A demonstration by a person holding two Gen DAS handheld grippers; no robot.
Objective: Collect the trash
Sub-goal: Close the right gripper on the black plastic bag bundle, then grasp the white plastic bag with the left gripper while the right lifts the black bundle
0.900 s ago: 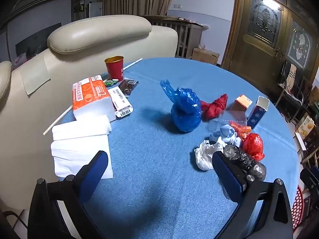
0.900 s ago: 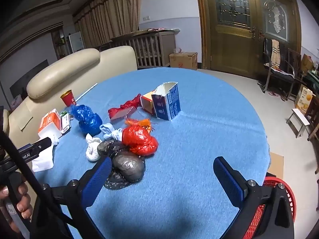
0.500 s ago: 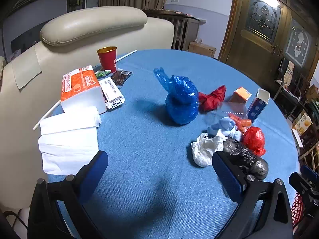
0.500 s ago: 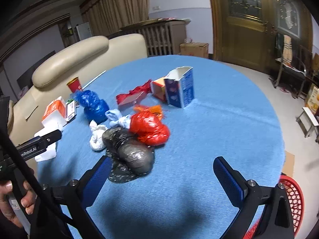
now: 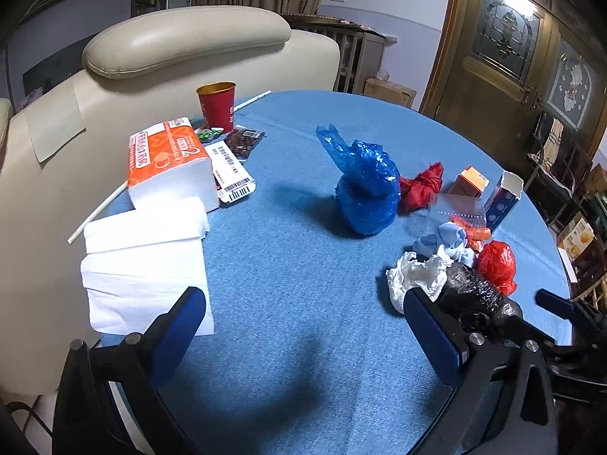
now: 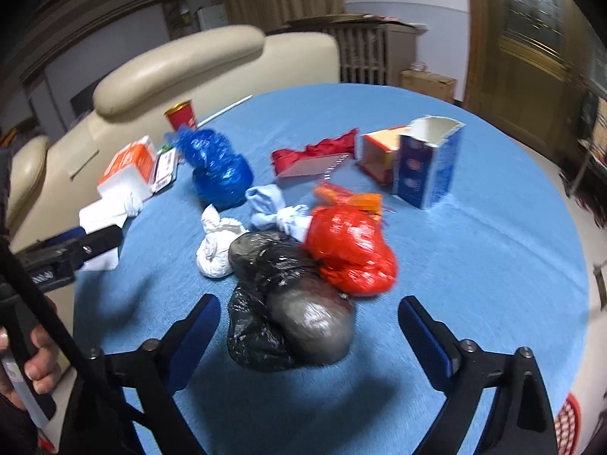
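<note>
Right hand-held gripper (image 6: 309,331): jaws wide apart, nothing held, either side of the black bag (image 6: 284,303).
Left hand-held gripper (image 5: 303,326): jaws wide apart, nothing held, over bare bench (image 5: 288,258).
Black bag: on bench, touching red bag (image 6: 349,250) behind it.
White wad (image 6: 216,246): just left of black bag.
Blue bag (image 6: 220,167): well behind black bag, apart.
Carton (image 6: 428,163): upright, open top, far right of black bag.
Tissue pack (image 5: 167,163): far left of black bag, by red cup (image 5: 217,106).
</note>
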